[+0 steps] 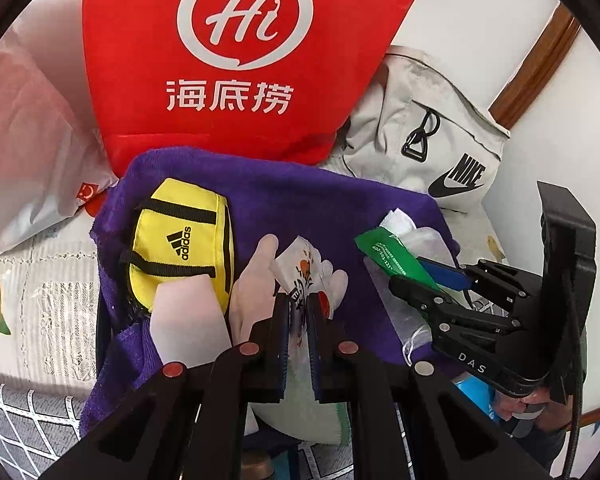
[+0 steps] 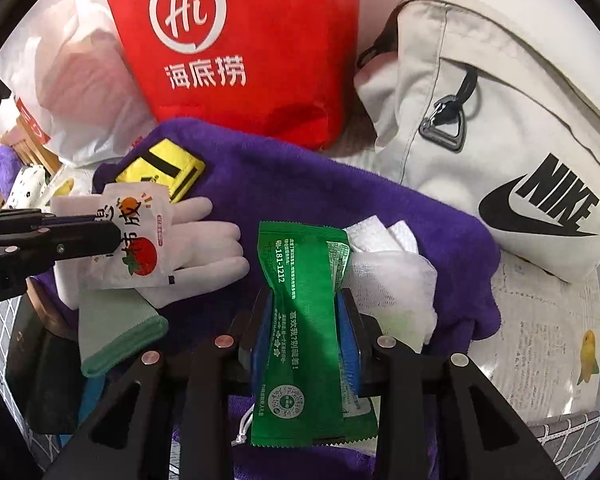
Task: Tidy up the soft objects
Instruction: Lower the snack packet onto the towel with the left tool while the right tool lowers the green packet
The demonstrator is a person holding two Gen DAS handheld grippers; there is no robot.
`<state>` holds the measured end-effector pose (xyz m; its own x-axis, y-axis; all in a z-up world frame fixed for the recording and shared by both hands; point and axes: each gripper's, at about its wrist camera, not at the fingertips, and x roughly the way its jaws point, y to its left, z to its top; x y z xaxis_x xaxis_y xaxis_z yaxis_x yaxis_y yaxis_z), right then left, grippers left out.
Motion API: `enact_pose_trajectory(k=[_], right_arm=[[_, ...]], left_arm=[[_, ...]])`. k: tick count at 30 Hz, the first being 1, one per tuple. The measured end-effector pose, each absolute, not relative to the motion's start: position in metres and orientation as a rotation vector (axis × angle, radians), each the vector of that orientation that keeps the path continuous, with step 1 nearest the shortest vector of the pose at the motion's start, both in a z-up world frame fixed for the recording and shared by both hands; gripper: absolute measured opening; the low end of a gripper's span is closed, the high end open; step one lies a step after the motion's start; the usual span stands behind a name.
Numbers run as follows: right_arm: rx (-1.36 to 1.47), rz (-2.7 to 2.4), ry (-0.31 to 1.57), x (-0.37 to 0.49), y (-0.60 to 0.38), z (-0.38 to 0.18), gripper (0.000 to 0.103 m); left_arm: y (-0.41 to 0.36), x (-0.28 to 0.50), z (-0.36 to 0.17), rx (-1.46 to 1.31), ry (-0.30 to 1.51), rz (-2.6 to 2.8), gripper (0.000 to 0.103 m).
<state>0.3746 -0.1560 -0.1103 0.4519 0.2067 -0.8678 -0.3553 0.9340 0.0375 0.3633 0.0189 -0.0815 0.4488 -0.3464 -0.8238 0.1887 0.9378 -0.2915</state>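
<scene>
The worktop (image 2: 540,320) is covered by a pale cloth printed with yellow fruit and lace-like squares, and a wood-trimmed white wall stands behind it. Against that wall leans a red bag (image 1: 236,60) with a white "Hi" logo, with a translucent white plastic bag (image 1: 32,128) to its left and a beige Nike bag (image 2: 500,120) to its right. In front of them, a purple towel (image 2: 300,184) lies spread over the cloth and takes up the middle of both views.

On the towel sits a yellow Adidas pouch (image 1: 180,240) toward the left. Beside it lies a white glove (image 2: 204,240) with a green-edged cuff, fingers pointing right in the right wrist view.

The right gripper (image 2: 306,320) has its jaws partly apart and pressed on a green sachet (image 2: 304,300), which runs lengthwise between the blue pads; crumpled white tissue (image 2: 388,264) touches the sachet's far end and rests on the towel.

The left gripper (image 1: 299,320) has its jaws nearly together, clamping a small white sachet (image 2: 132,240) printed with an orange and a tomato, held just above the glove.
</scene>
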Motion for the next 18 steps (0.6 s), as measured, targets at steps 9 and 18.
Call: enact_pose_trajectory(k=[9,18], right_arm=[[-0.161,0.343,1.061,0.3767,-0.1573,-0.1131,0.037],[-0.150,0.354,1.052,0.3767,-0.1559,-0.1097,0.061]], left_arm=[[0.0212,0.3640,-0.0830,-0.167,1.066,-0.317,0.011],[0.0221,0.3625,-0.0789,-0.166,1.074,-0.291,0.034]])
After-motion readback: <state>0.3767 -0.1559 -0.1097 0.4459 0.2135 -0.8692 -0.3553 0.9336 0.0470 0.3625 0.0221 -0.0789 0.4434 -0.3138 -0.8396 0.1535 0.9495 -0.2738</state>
